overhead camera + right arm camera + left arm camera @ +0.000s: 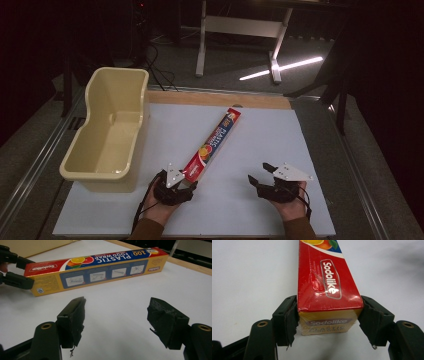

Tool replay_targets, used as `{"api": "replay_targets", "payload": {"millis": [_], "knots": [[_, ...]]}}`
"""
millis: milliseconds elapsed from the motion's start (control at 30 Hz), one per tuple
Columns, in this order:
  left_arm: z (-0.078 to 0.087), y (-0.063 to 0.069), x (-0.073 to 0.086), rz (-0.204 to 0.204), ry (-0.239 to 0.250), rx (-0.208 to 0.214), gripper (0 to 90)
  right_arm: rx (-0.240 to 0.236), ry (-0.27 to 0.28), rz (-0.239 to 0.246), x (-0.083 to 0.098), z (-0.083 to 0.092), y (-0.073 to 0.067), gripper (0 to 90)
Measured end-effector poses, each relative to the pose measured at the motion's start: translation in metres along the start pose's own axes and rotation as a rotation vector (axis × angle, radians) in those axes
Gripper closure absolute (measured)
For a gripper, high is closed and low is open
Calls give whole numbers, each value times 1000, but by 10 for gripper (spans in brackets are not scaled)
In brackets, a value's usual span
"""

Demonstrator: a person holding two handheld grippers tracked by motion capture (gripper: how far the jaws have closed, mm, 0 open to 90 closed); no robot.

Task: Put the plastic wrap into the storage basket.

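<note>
the left gripper (181, 181) has its two jaws on both sides of the near end of the plastic food wrap box (212, 145). in the left gripper view the pads (291, 322) press against the side walls of the box (327, 285), so it is closed on the box end. the box lies flat on the white table board (260, 150), red face up, and runs diagonally away from the person toward the wooden far edge. i think the grip is taken at the short end because there the jaws can span the narrow width, and the long carton can then be swung or dragged as one piece.

the right gripper (264, 179) rests on the board well apart from the box, to its right. its jaws stand wide open with nothing between them; in the right gripper view the box (100, 267) lies farther off, beyond the jaws. probably it waits to support the far part.

the cream plastic tub (107, 130) stands at the left edge of the board, empty, near the left gripper. it looks like the likely place for the box, which is long, so it may need tilting to fit.
</note>
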State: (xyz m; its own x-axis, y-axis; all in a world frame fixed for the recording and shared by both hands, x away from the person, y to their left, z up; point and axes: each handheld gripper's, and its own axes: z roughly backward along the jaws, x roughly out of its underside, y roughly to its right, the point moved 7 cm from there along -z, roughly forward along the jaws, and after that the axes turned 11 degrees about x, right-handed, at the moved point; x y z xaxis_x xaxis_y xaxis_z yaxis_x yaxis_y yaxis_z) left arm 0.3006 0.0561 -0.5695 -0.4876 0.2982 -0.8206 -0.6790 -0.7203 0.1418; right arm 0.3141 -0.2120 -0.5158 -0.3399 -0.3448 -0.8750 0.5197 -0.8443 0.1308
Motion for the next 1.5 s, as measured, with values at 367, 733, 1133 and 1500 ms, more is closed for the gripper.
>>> {"api": "replay_targets", "payload": {"millis": [367,733,1133,1500], "knots": [[35,-6,-17,-21,112,-53,512,4,-7,-3,3,1,1,300],[25,-28,-10,38,5,-169,900,0,-8,0,3,-1,0,300],[8,-11,-7,47,-50,-30,900,7,-8,-2,2,-1,1,301],[-25,40,-16,11,-58,121,900,32,-21,-14,2,-2,5,307]]}}
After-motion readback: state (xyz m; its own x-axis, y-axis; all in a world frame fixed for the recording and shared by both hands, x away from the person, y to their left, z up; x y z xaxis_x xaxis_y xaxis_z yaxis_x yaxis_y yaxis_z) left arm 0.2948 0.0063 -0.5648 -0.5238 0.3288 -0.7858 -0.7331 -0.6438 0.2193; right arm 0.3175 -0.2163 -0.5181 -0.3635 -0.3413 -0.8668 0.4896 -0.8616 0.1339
